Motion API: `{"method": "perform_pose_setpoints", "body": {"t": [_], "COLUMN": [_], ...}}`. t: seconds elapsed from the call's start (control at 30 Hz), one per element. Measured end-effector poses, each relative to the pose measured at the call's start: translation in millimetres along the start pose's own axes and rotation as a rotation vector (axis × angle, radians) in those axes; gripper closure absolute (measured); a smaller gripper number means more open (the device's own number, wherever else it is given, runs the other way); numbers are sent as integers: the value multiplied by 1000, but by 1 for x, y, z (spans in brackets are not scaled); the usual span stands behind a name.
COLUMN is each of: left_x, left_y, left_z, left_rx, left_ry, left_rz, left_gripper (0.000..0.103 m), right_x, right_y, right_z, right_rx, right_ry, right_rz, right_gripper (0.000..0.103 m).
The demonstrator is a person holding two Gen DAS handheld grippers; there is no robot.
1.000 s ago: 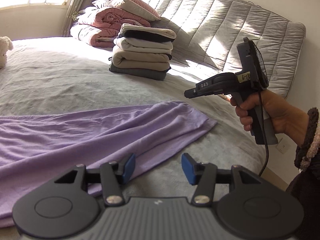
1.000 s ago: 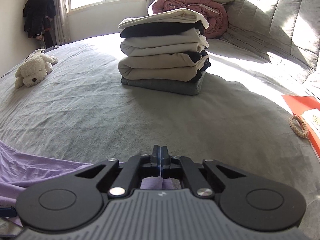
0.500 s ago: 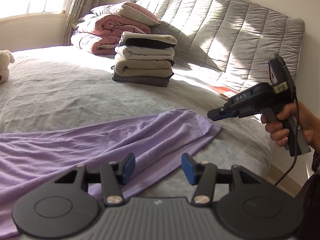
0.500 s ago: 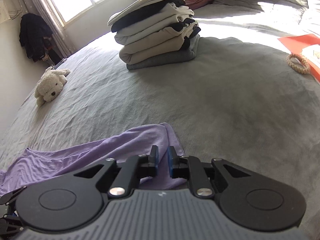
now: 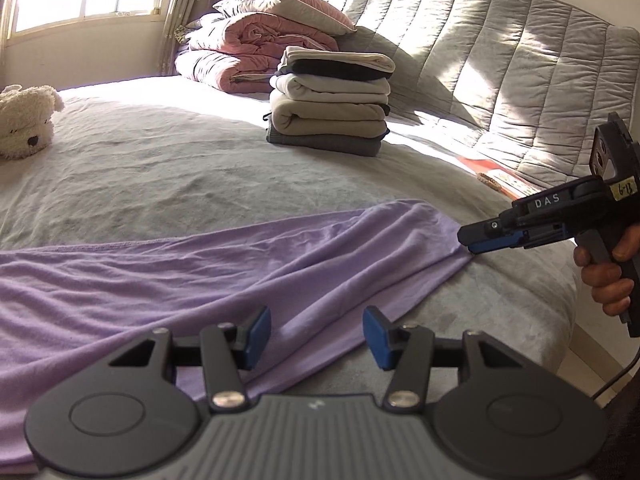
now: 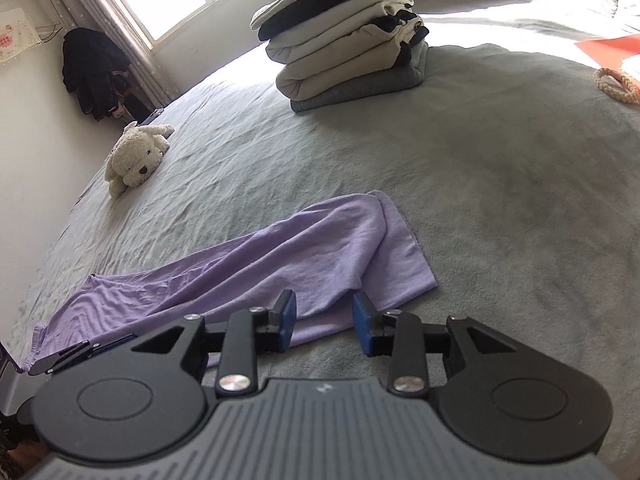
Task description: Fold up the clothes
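1. The purple garment (image 5: 224, 276) lies flat on the bed (image 5: 180, 168), its long axis running left to right across my near edge.
2. My right hand-held gripper (image 6: 324, 322) was clenched on its end a second ago; now it is released, as is my left hand-held gripper (image 5: 316, 338).
3. Bare bed lies between it and the folded stack (image 5: 332, 100).

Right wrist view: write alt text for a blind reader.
The open right gripper hangs just above a purple garment spread on a grey bed. Behind sit a stack of folded clothes and a white plush dog.
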State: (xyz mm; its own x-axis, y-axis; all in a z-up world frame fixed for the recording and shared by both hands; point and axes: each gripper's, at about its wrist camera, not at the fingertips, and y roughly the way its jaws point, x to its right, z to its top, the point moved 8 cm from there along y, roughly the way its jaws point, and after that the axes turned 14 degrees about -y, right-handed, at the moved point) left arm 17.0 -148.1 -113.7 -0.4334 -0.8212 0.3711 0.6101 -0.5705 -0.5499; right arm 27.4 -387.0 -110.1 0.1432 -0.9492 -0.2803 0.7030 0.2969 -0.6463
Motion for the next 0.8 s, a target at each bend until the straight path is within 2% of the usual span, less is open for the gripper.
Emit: {"method": "perform_pose_setpoints", "body": {"t": [0.1, 0.23, 0.43, 0.57, 0.7, 0.77, 0.8], "left_x": [-3, -6, -6, -6, 0, 2, 3], "left_y": [0, 0, 1, 0, -2, -4, -5], "left_z": [1, 1, 0, 0, -1, 0, 0], "left_rx": [1, 1, 1, -1, -3, 0, 3], "left_ry": [-8, -20, -20, -15, 54, 88, 102], "left_rz": [2, 2, 1, -1, -12, -12, -10], "left_gripper": [51, 51, 51, 51, 53, 54, 54], "right_x": [-6, -6, 5, 13, 19, 23, 25], "right_y": [5, 9, 3, 0, 4, 4, 4], "right_z": [-1, -2, 2, 5, 2, 0, -1], "right_rx": [6, 37, 131, 158, 150, 154, 156], "right_ry": [-13, -25, 14, 58, 122, 155, 171], "right_rz": [-4, -52, -128, -126, -122, -126, -127], "right_gripper": [67, 67, 67, 67, 68, 74, 82]}}
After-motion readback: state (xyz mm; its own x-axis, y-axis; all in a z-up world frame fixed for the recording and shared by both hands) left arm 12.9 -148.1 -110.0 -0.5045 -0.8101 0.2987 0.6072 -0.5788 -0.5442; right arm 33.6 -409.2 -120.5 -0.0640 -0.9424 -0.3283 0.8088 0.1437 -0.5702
